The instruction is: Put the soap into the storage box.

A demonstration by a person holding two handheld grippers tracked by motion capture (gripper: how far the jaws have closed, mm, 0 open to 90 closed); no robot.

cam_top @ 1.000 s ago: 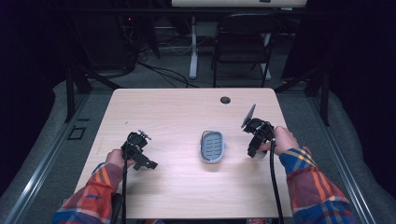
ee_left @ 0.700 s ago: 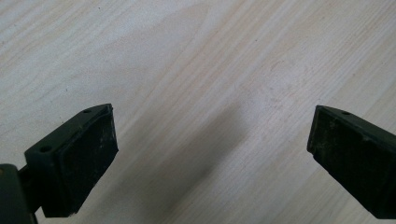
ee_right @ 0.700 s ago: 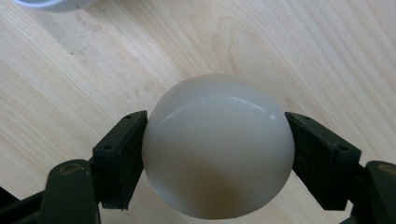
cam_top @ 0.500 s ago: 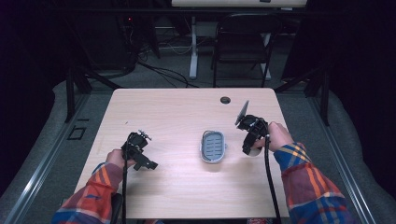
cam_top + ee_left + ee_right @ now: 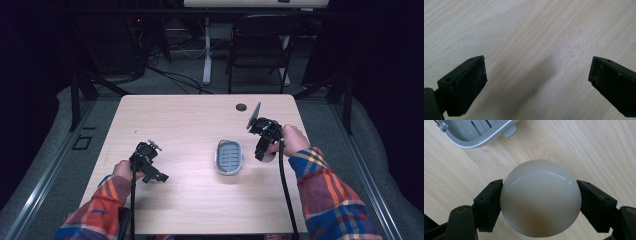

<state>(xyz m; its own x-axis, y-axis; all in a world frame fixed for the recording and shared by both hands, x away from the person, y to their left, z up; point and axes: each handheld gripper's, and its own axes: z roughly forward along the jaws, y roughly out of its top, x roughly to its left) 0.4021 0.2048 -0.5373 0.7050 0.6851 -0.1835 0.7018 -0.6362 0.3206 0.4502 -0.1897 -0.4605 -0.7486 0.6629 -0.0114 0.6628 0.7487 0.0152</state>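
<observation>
The person wears a checked shirt with long sleeves (image 5: 325, 190) in red, blue and yellow squares; each hand carries a black hand-held gripper; the left hand-held gripper (image 5: 155, 176) has small silver screws on top; the right hand-held gripper (image 5: 260, 153) has a grey three-cornered plate (image 5: 254, 115) on top; a black cable (image 5: 285, 190) trails from each; the jaws are flat black blocks with little round holes and worn, dusty pads (image 5: 475, 77).

Right gripper (image 5: 540, 202) clamped on a cream rounded soap bar (image 5: 540, 201), grey slotted soap dish (image 5: 477, 133) far left, pale wooden table (image 5: 584, 150) beneath
</observation>
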